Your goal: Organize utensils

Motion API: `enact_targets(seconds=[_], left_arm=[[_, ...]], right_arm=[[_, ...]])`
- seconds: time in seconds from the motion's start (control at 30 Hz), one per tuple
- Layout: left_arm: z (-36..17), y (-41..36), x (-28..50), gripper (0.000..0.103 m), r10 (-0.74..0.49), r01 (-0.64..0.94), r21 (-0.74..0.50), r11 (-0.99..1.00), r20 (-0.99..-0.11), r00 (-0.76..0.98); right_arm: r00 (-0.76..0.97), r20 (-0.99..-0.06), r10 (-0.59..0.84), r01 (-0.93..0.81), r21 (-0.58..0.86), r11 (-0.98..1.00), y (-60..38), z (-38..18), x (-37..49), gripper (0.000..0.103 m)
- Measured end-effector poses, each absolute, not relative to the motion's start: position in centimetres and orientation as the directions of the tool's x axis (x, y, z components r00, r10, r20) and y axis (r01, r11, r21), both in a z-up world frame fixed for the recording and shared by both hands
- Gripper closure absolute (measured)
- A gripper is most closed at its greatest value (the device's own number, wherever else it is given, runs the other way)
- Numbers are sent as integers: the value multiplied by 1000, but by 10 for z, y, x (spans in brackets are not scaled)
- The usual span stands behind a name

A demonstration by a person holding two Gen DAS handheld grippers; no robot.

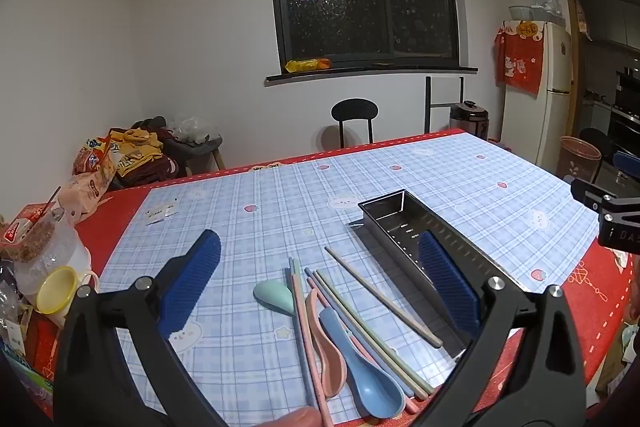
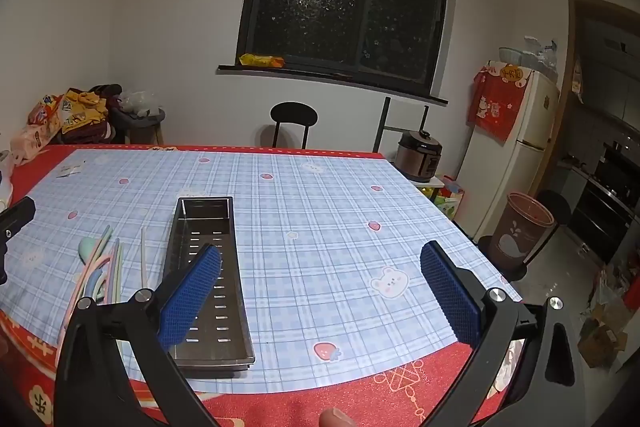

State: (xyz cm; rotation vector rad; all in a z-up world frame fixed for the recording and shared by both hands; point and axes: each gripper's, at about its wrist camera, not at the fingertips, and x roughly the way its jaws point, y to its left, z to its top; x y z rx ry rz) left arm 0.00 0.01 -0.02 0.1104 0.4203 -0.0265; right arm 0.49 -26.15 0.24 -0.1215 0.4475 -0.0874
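Note:
A long metal utensil tray (image 1: pixel 404 227) with slotted bottom lies empty on the checked tablecloth; it also shows in the right wrist view (image 2: pixel 208 267). Left of it lie pastel spoons and chopsticks: a mint spoon (image 1: pixel 274 295), a pink spoon (image 1: pixel 328 351), a blue spoon (image 1: pixel 364 375), several chopsticks (image 1: pixel 382 295). They appear in the right wrist view as a pile (image 2: pixel 100 267). My left gripper (image 1: pixel 320 255) is open above the utensils. My right gripper (image 2: pixel 320 267) is open above the table, its left finger over the tray.
A yellow cup (image 1: pixel 58 289), jars and snack bags (image 1: pixel 92 163) crowd the table's left edge. A black chair (image 2: pixel 294 123) stands behind the table. A fridge (image 2: pixel 516 147), cooker (image 2: pixel 420 155) and brown bin (image 2: pixel 520 227) are at right.

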Motion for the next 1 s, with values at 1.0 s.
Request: enact_targets(seconds=[1.0], left_arm=[[-1,-4,-4,5,-20,63,90,994,-418,908]], right_arm=[[896,-427,-119,68,-133,989,-263,1,4,5]])
